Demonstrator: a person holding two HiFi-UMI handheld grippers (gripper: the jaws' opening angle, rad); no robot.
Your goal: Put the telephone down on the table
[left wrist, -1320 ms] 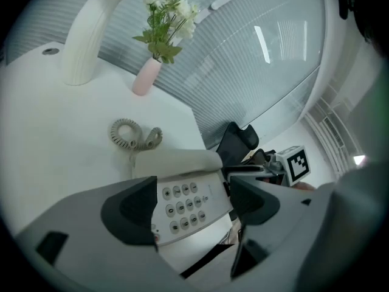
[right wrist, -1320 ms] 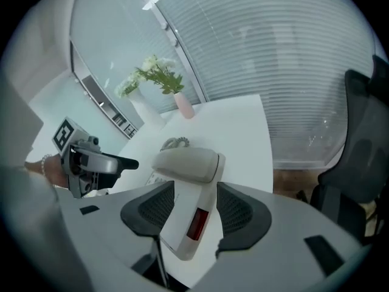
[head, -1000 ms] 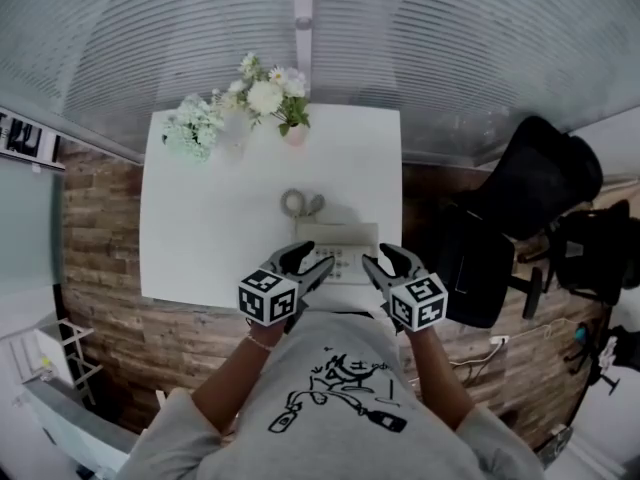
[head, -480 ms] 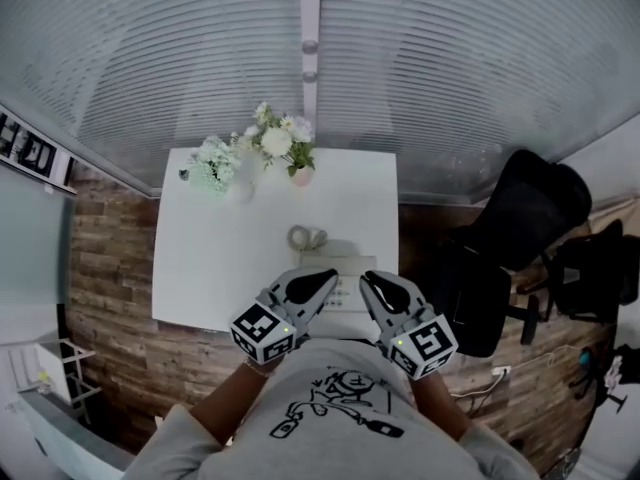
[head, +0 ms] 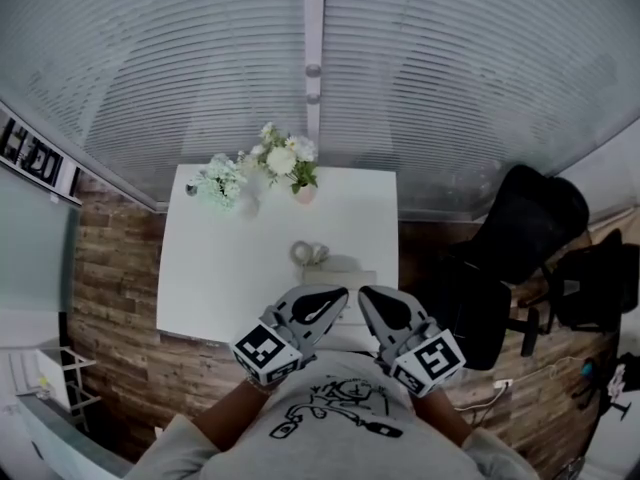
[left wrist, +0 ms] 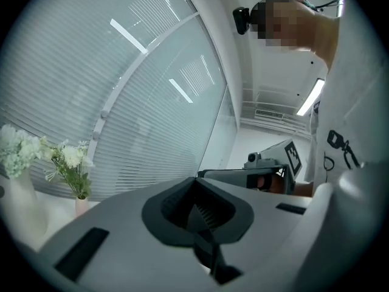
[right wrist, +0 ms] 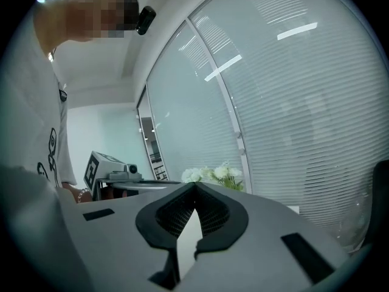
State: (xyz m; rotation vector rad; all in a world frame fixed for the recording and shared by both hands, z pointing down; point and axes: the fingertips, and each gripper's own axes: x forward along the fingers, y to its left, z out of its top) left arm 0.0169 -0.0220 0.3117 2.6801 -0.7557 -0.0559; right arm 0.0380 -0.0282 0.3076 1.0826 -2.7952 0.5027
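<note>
The pale telephone point(head: 338, 270) lies on the white table point(head: 210, 278) near its front edge, half hidden behind my grippers. Its coiled cord point(head: 308, 253) rests just beyond it. My left gripper point(head: 338, 294) and right gripper point(head: 364, 296) hover side by side above the phone, close to my chest, touching nothing. Both are shut and empty; the right one's jaws have just been closing. In the left gripper view the left gripper point(left wrist: 196, 179) points level at the blinds. The right gripper point(right wrist: 194, 185) likewise shows closed pads with nothing between them.
Two vases of white flowers point(head: 282, 160) stand at the table's far edge against the window blinds point(head: 320, 58). A black office chair point(head: 520, 228) stands to the right of the table. Wood flooring surrounds it.
Both grippers have risen from the telephone towards the camera, and their jaws went from open to shut. The telephone stayed on the table.
</note>
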